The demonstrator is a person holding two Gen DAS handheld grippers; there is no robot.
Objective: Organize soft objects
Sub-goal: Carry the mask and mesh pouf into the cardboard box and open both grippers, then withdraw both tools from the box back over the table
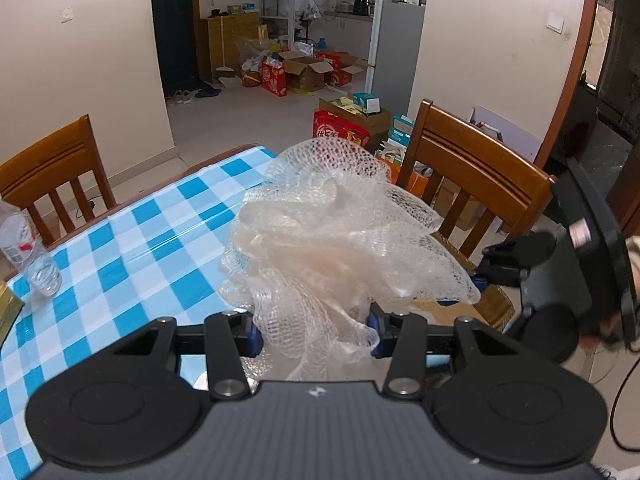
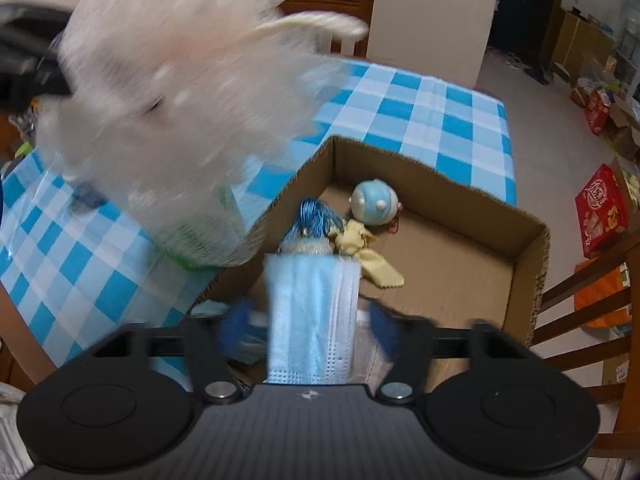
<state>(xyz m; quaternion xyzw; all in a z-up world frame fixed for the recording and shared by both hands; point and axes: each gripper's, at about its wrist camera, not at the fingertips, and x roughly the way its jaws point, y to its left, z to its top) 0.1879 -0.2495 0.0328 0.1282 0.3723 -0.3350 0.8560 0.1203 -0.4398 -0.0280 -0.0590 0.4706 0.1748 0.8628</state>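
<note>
Between the left gripper's [image 1: 316,332] blue pads a white mesh bath pouf [image 1: 340,232] is pinched and carried, so it can follow into the box. Right gripper [image 2: 310,320] stands spread over the open brown cardboard box [image 2: 532,240], apparently to drop the pale blue pleated face mask [image 2: 312,312] hanging loose between its fingers, ahead of it a round blue toy [image 2: 374,202] and a yellow cloth [image 2: 372,256].

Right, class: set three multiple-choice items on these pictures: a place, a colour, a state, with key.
1. The yellow cloth lies: A on the floor; B on a chair; C in the cardboard box.
2. The tablecloth checks are: A blue and white; B red and white; C green and yellow.
3. The left gripper is: A open and empty; B shut on the mesh pouf; C shut on a bottle.
Key: C, it rests on the box floor; A, blue squares show; B, the pouf is pinched between its fingers.
</note>
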